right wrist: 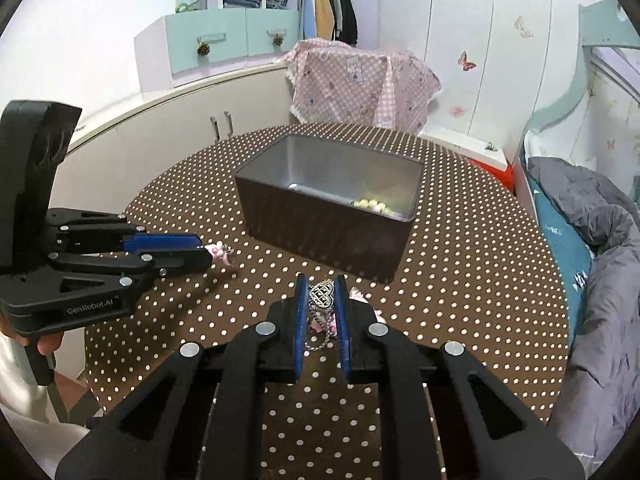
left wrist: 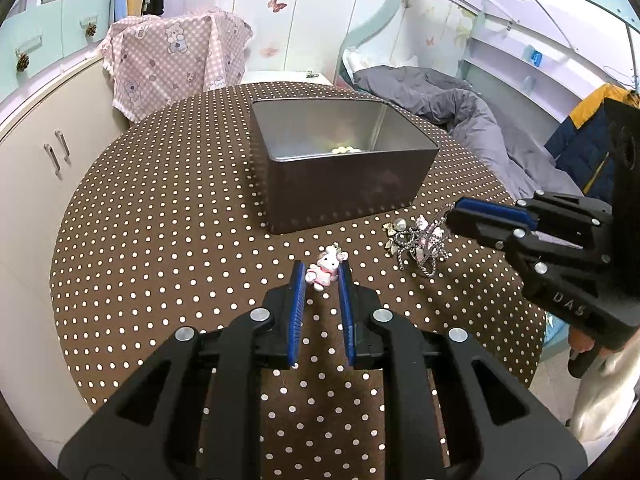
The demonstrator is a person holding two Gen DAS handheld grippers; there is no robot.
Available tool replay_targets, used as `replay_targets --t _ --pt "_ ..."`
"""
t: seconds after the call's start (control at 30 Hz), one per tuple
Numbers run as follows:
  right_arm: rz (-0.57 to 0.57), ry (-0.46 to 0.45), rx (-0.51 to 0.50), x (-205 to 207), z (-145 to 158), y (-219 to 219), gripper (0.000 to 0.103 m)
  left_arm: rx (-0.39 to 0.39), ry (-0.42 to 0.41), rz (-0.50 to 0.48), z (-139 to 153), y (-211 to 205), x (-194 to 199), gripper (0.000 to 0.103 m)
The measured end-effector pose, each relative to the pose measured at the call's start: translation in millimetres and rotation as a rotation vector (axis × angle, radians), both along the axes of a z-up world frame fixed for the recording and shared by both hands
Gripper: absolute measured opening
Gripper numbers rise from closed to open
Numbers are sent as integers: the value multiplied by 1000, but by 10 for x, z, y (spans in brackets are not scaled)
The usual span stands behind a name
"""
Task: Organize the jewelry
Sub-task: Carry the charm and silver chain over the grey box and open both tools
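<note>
A pink charm (left wrist: pixel 325 270) is pinched by the left gripper (left wrist: pixel 322 276); a heart pendant (right wrist: pixel 321 295) is pinched by the right gripper (right wrist: pixel 321 293) above the tabletop (left wrist: pixel 160 240).

Both tongs are matte black plastic with blue ribbed pads inside the fingers and round silver screws at the joints. The left tongs (left wrist: pixel 322 276) bear "GenRobot.AI" in pale letters; the right tongs (right wrist: pixel 321 292) look the same.
</note>
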State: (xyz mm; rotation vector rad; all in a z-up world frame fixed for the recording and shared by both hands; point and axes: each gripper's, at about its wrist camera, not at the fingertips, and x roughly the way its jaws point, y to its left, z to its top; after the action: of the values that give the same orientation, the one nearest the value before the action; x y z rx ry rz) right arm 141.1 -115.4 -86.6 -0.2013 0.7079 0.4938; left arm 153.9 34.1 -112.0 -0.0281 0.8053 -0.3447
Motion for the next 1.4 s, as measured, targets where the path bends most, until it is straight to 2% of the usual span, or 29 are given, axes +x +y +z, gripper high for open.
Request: replay_targets --t 0.6,1.4 --pt "-21 -111 69 67 459 -141 11 21 -77 -16 305 -30 68 17" --pt "-17 -280 96 156 1096 -135 11 10 -192 -1 821 8 220 17"
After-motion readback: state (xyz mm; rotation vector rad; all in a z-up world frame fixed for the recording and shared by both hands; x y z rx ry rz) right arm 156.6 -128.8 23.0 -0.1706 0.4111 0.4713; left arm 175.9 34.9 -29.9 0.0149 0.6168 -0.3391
